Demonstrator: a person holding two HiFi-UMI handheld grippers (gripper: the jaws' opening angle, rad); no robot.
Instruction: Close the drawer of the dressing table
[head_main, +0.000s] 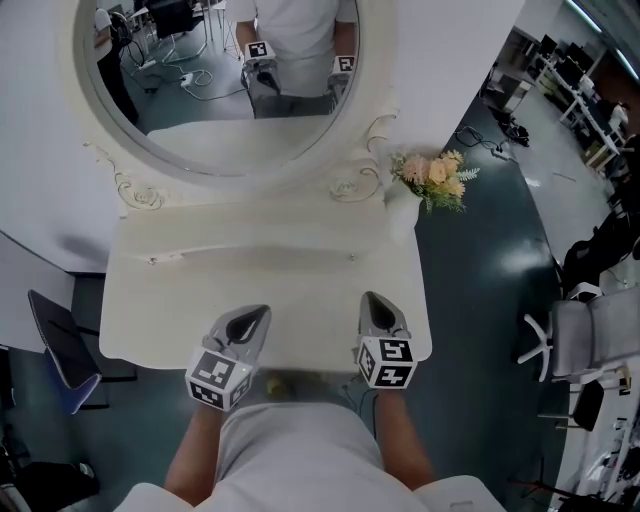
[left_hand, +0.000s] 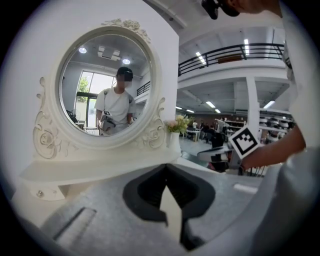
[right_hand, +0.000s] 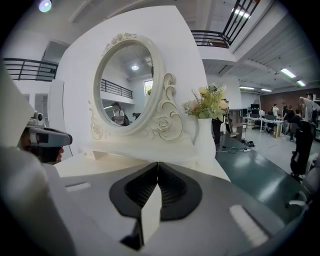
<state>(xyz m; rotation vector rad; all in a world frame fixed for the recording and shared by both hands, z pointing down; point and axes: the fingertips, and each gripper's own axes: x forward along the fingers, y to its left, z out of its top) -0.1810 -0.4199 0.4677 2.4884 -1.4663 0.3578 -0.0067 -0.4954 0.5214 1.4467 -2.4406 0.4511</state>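
The cream dressing table (head_main: 180, 310) stands in front of me, with an oval mirror (head_main: 215, 90) at its back. Both grippers hover over its near edge, jaws pointing at the mirror. My left gripper (head_main: 262, 311) is shut and holds nothing; its tips meet in the left gripper view (left_hand: 166, 167). My right gripper (head_main: 368, 297) is also shut and empty (right_hand: 158, 164). Between the two marker cubes, a thin sliver of the drawer (head_main: 305, 379) with a yellowish knob (head_main: 274, 385) shows under the table's front edge. How far out it stands I cannot tell.
A vase of pale flowers (head_main: 436, 180) stands at the table's back right corner, also in the right gripper view (right_hand: 207, 107). A low shelf with small drawers (head_main: 250, 255) runs under the mirror. A dark blue seat (head_main: 60, 350) is at the left and a white chair (head_main: 590, 335) at the right.
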